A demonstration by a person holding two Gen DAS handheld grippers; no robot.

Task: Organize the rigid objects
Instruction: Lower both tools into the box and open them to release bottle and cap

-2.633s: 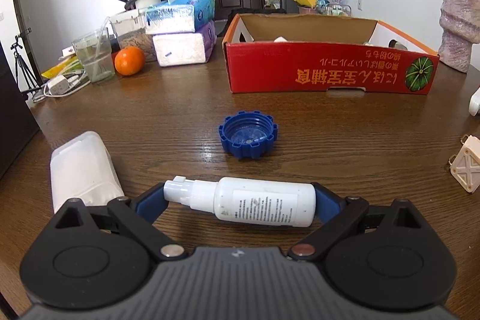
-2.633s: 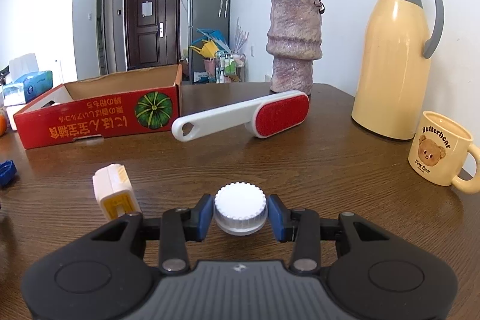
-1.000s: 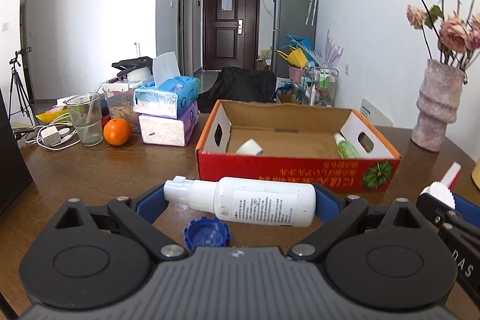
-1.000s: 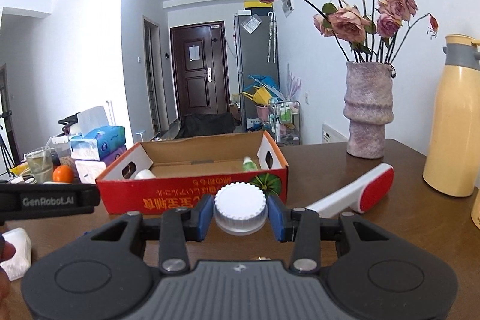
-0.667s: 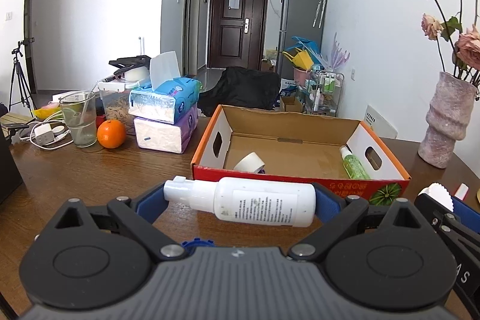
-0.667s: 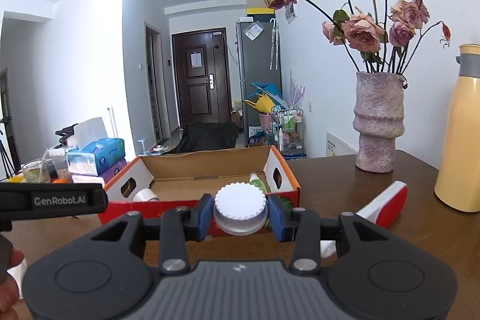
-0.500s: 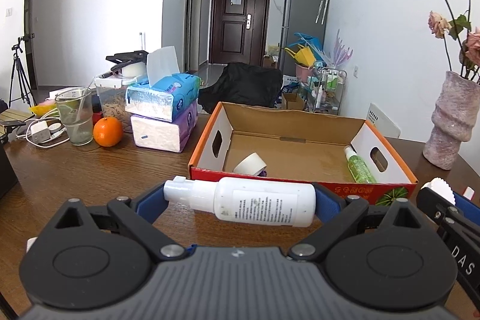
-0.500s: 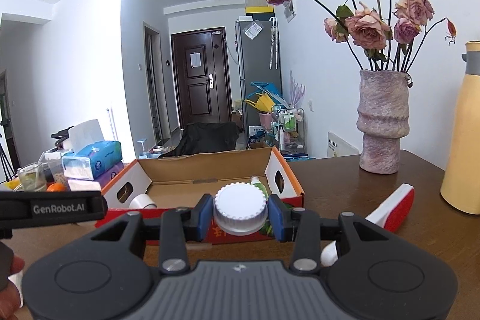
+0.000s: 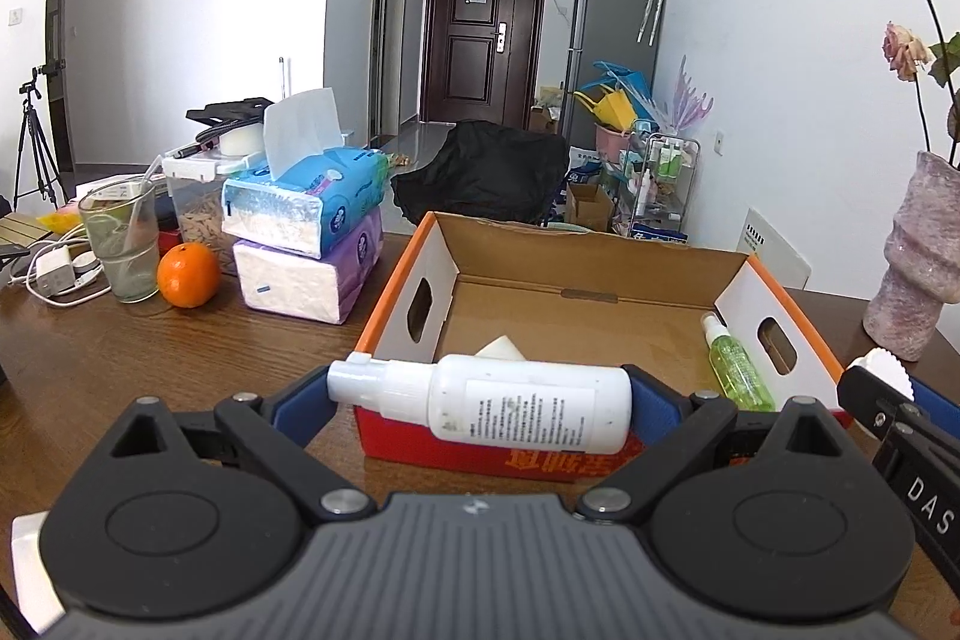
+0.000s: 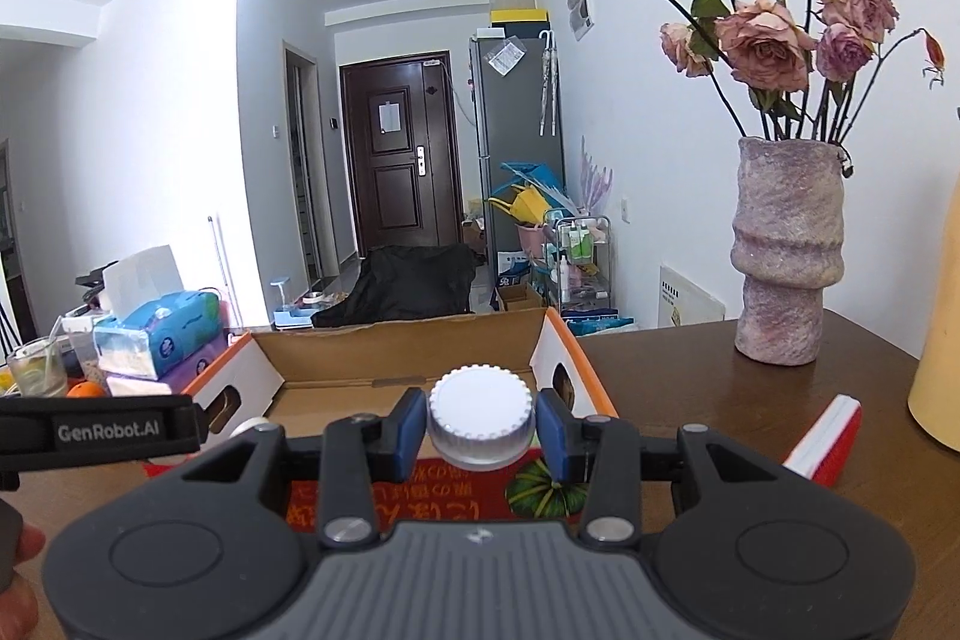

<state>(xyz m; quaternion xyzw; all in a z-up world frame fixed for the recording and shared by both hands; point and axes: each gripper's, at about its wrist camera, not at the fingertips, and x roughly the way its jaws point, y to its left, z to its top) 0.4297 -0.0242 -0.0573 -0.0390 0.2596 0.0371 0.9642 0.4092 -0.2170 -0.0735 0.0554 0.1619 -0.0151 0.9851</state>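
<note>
Both loads are at the box [image 9: 600,268] now: left gripper [image 9: 480,403] clamps the spray bottle [image 9: 510,409], right gripper [image 10: 480,430] pinches the white cap [image 10: 480,415]. Next: reach over the rim, release.

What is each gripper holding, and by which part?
Left gripper: white spray bottle, clamped end to end, nozzle to base. Right gripper: white ribbed cap, gripped across its sides.

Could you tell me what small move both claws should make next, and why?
Probably carry both a little further forward over the cardboard box, then release. The left claw grips a white spray bottle, the right claw a white cap, both at the box's near wall.
</note>
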